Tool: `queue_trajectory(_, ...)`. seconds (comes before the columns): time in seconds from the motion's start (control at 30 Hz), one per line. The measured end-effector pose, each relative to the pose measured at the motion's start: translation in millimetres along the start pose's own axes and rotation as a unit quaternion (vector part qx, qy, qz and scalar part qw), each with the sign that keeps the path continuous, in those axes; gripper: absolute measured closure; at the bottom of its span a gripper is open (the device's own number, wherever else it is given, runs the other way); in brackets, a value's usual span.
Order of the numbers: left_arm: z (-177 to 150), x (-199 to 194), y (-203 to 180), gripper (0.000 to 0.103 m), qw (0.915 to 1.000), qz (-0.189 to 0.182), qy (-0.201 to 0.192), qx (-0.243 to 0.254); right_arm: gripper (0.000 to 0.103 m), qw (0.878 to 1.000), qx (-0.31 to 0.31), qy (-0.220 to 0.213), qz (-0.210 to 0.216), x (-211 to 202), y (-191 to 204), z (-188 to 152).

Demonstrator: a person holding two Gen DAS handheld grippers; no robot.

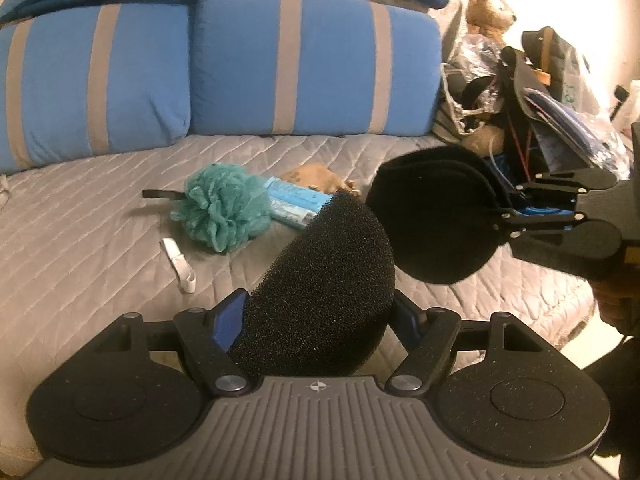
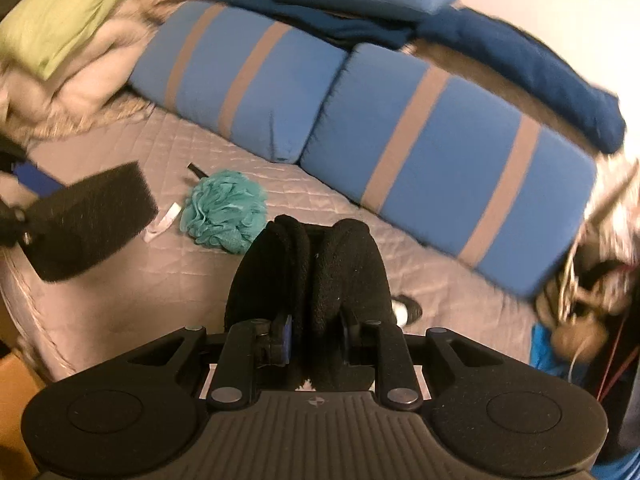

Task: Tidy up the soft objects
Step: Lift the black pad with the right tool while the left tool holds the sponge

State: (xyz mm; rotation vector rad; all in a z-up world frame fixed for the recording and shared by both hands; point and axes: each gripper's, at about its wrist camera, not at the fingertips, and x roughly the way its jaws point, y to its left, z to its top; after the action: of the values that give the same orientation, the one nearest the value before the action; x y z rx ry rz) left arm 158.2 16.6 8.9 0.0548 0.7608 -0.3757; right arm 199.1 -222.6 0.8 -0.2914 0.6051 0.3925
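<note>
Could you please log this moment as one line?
left gripper: holding foam sponge | right gripper: holding black pads | bath pouf: on bed

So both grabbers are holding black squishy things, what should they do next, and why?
Probably carry the black pads in the right gripper over beside the foam sponge held by the left gripper, then set both down together. Both are already gripped above the bed, while the green pouf waits loose.

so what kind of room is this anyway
Most likely a bedroom: a quilted grey bedspread with two blue striped pillows propped along its far side, folded blankets stacked on them, and a teddy bear in the corner.
</note>
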Motion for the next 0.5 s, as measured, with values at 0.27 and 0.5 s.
queue_trajectory(0.27,-15.6,-2.7,-13.6,0.029,0.9996,0.008,0.011,0.023,0.078,0.995,0.086,0.024,0.038,-36.2,-7.1,-20.4)
queue_trajectory(0.5,-36.1,-14.5,-30.3,0.029,0.9988,-0.004,0.023,0.044,0.078,0.993,0.105,0.024,0.042,-74.2,4.8,-38.3)
